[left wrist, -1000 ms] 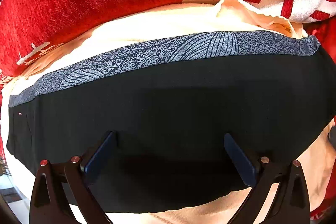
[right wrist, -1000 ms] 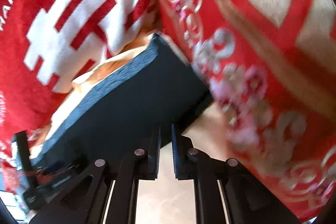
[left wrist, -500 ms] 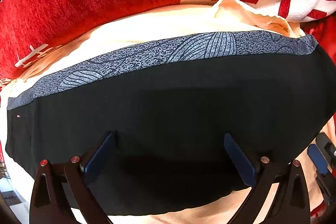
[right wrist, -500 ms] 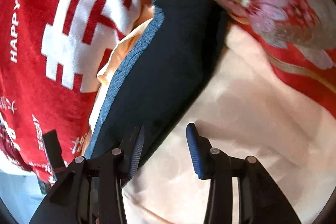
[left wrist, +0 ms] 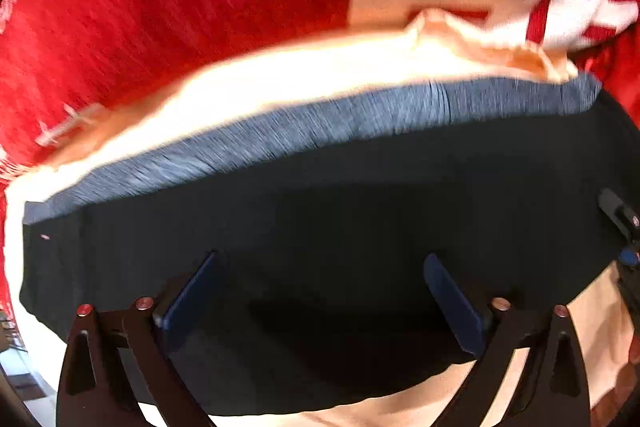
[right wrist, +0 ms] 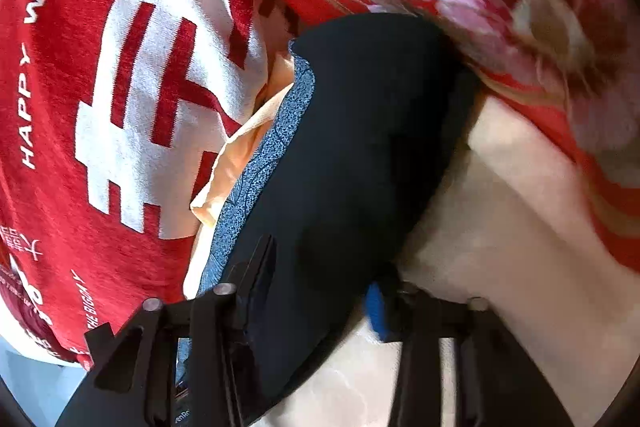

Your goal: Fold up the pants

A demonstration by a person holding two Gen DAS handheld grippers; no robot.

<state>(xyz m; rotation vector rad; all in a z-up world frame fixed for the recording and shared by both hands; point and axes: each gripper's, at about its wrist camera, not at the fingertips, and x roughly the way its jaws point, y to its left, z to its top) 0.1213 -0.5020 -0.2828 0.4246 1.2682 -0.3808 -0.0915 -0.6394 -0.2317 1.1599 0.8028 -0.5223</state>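
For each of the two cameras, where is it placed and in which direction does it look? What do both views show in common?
Left wrist: sits on the left tongs, looking forward and down across the black pants toward the grey waistband; its two open fingers show, and the other tongs at the right edge.
Right wrist: sits on the right tongs, looking along the pants' side edge; its open fingers straddle that edge.
Shared: the pants, waistband, cream sheet and red-and-white blanket.
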